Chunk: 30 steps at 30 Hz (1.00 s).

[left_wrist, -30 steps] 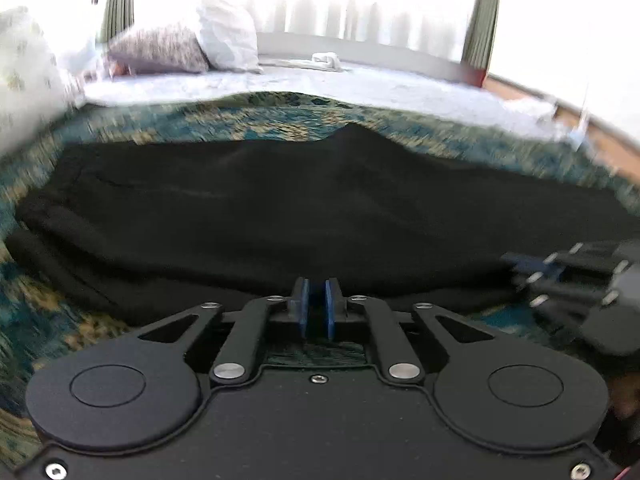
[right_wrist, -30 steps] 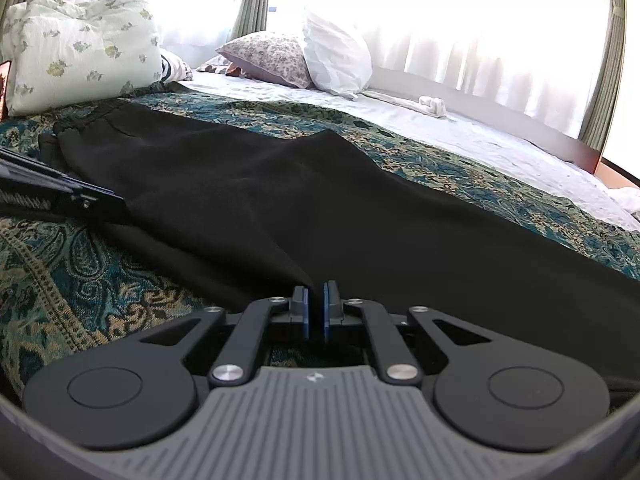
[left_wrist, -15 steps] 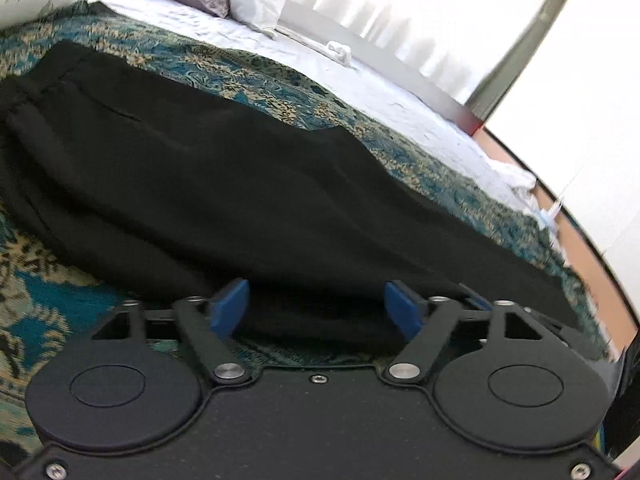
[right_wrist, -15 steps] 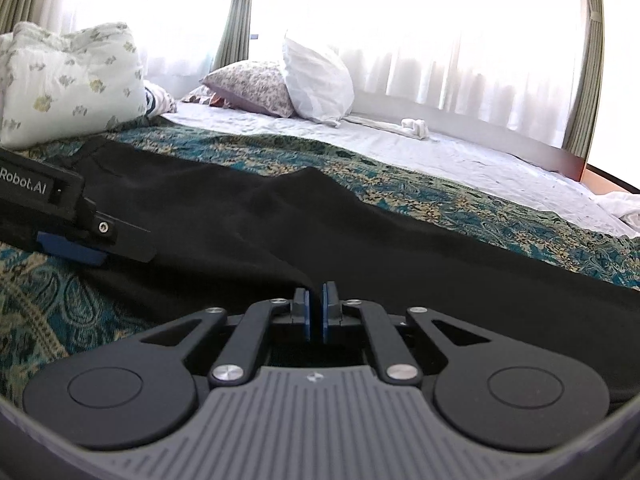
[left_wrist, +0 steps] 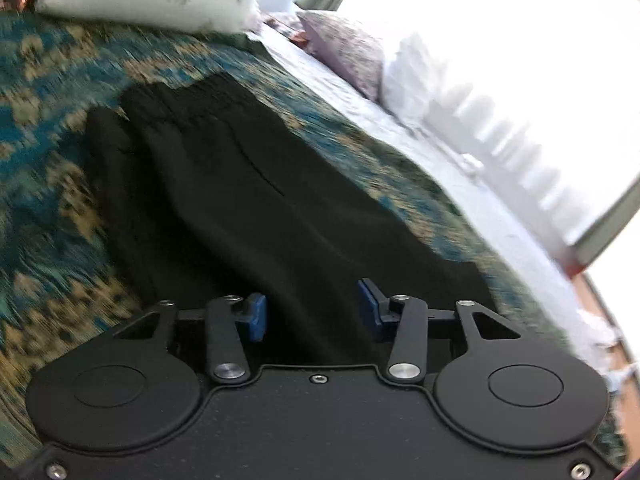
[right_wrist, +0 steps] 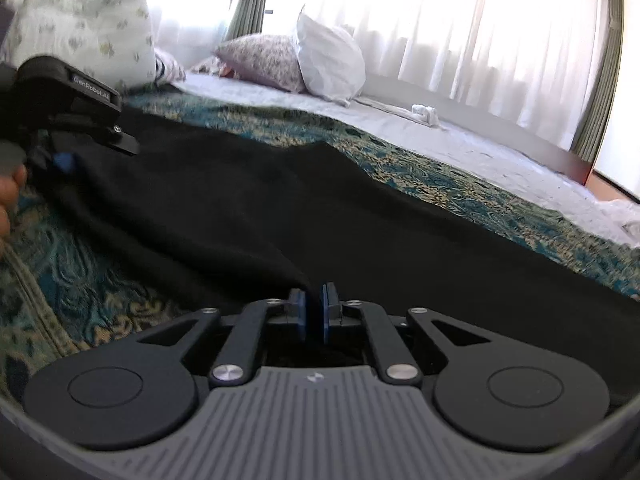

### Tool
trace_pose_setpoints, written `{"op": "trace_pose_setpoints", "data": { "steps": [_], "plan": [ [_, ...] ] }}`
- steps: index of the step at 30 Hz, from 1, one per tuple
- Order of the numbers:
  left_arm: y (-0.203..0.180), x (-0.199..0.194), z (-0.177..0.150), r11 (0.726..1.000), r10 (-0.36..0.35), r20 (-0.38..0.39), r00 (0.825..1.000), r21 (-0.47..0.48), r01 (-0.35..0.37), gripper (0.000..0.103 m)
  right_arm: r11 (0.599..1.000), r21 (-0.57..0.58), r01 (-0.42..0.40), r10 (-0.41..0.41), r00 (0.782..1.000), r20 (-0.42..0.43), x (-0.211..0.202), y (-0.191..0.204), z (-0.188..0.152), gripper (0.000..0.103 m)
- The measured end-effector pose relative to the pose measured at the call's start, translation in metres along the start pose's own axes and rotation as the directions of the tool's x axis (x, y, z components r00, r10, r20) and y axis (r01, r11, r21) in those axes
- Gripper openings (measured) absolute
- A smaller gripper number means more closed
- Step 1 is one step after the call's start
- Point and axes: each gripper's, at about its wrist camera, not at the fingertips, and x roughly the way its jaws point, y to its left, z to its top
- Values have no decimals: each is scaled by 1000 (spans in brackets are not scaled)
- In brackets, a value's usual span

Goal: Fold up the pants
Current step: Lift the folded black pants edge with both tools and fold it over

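Note:
Black pants (left_wrist: 248, 208) lie flat along a teal-and-gold bedspread (left_wrist: 48, 184), and their gathered waistband (left_wrist: 176, 108) is at the far end in the left wrist view. My left gripper (left_wrist: 312, 314) hangs low over the near part of the pants. Its jaws are closing with black cloth lying between the blue pads (left_wrist: 254, 318), which do not press on it. In the right wrist view the pants (right_wrist: 320, 208) stretch across the bed. My right gripper (right_wrist: 315, 312) sits at their near edge, its jaws opening to a narrow gap. A fold of cloth runs up to its tips.
Pillows (right_wrist: 328, 60) and a floral duvet (right_wrist: 88, 36) lie at the head of the bed, beside bright curtained windows. The left gripper's housing (right_wrist: 80, 96) and a person's hand (right_wrist: 8, 192) show at the left edge of the right wrist view. White sheet (right_wrist: 460, 140) lies beyond the bedspread.
My left gripper went from shut to wide apart, then narrowed. It rolled and swung toward the waistband end. The right gripper's pads parted slightly while it stayed in place.

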Motion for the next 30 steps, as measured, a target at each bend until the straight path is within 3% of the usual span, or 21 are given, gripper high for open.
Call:
{"op": "trace_pose_setpoints", "data": {
  "steps": [1, 2, 8, 9, 10, 12, 13, 14, 18, 21, 24, 28, 30],
  "plan": [
    [1, 2, 1, 1000, 10, 7, 1000, 8, -10, 45, 1000, -31, 4, -4, 1000, -2, 1, 5, 1, 35],
    [3, 3, 2, 1000, 13, 14, 1000, 10, -14, 45, 998, -58, 11, -11, 1000, 1, 2, 10, 2, 40],
    [13, 13, 16, 998, 56, 67, 996, -16, -55, 43, 970, -240, 41, -38, 999, 17, 16, 44, 12, 44],
    [16, 14, 19, 998, 68, 73, 995, -23, -67, 31, 965, -260, 41, -38, 999, 15, 19, 48, 14, 44],
    [17, 15, 21, 996, 86, 78, 993, -24, -84, 4, 960, -278, 40, -38, 999, 13, 23, 52, 16, 44],
    [22, 14, 27, 993, 114, 87, 990, 0, -114, 3, 958, -287, 25, -23, 1000, 7, 25, 54, 19, 40],
    [22, 9, 26, 994, 112, 100, 989, 4, -113, 3, 960, -281, 0, 0, 1000, 0, 24, 54, 21, 13],
    [22, 4, 27, 993, 111, 116, 987, 19, -114, 3, 963, -268, -13, 14, 1000, 0, 21, 53, 21, 10],
    [14, -18, 19, 983, 109, 178, 978, 127, -133, 3, 964, -262, -42, 47, 999, 11, 4, 53, 13, 7],
    [18, -22, 12, 978, 127, 167, 978, 146, -152, 3, 955, -293, -49, 56, 998, 17, -4, 60, 2, 7],
    [22, -16, 6, 970, 150, 140, 979, 171, -173, 7, 928, -373, -4, 23, 999, 47, -5, 70, -6, 7],
    [36, -17, 15, 976, 171, 167, 971, 103, -189, 18, 904, -426, 36, -9, 998, 65, -6, 70, -11, 9],
    [44, -16, 27, 975, 205, 190, 960, 47, -218, 16, 908, -417, 40, -18, 998, 56, -6, 63, -13, 9]
  ]
}}
